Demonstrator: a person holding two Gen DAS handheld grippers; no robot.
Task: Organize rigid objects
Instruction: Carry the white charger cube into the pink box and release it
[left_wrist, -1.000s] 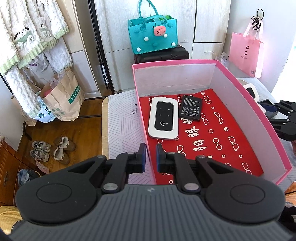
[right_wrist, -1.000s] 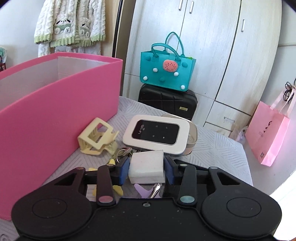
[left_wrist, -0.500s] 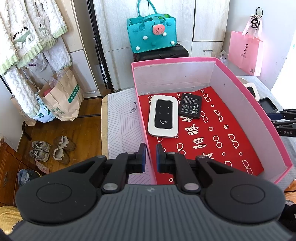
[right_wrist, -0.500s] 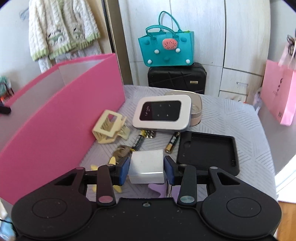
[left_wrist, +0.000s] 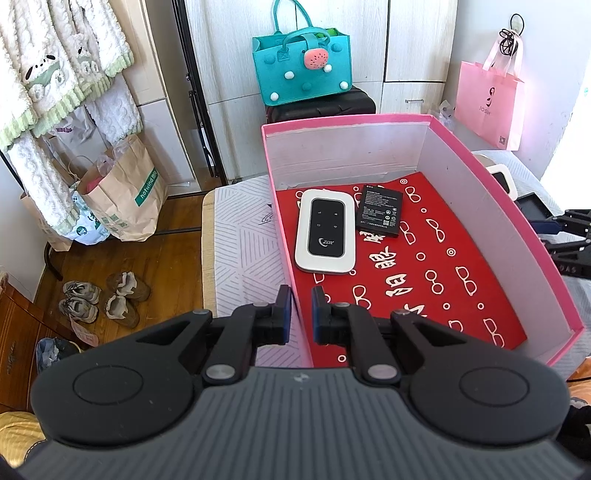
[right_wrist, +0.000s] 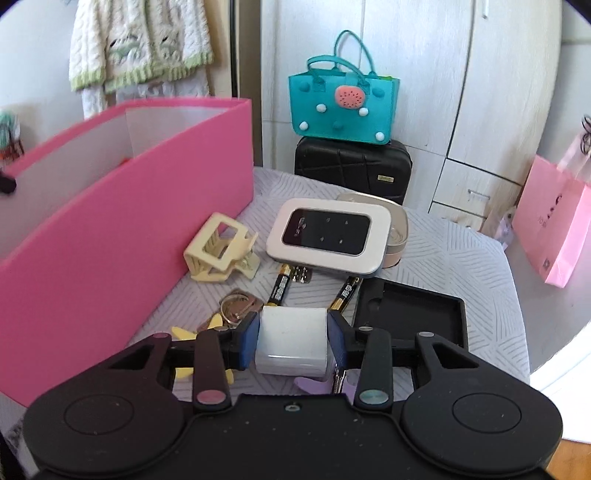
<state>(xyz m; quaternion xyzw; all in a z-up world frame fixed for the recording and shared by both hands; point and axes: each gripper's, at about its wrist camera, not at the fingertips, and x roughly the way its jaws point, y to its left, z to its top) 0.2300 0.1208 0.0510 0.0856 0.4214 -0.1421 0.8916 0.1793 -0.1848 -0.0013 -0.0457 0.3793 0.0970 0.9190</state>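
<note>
Left wrist view: pink box (left_wrist: 491, 192) has router (left_wrist: 325, 230) + battery pack (left_wrist: 379, 216). L gripper (left_wrist: 298, 314) fingers nearly together, empty; your R gripper (right_wrist: 293, 339) clamps white charger (right_wrist: 291, 343); clip (right_wrist: 221, 248), AAs etc. left.

Bright daylight glares from the right; fisheye edges bend, slightly soft.

Lifted clear of the table (right_wrist: 461, 258) with the white charger block (right_wrist: 291, 341) clamped in the right gripper (right_wrist: 292, 338). Uncovered since: two AA batteries (right_wrist: 280, 290), a black tray (right_wrist: 410, 314), keys (right_wrist: 236, 308). Pulled back toward the right edge of the left wrist view.
</note>
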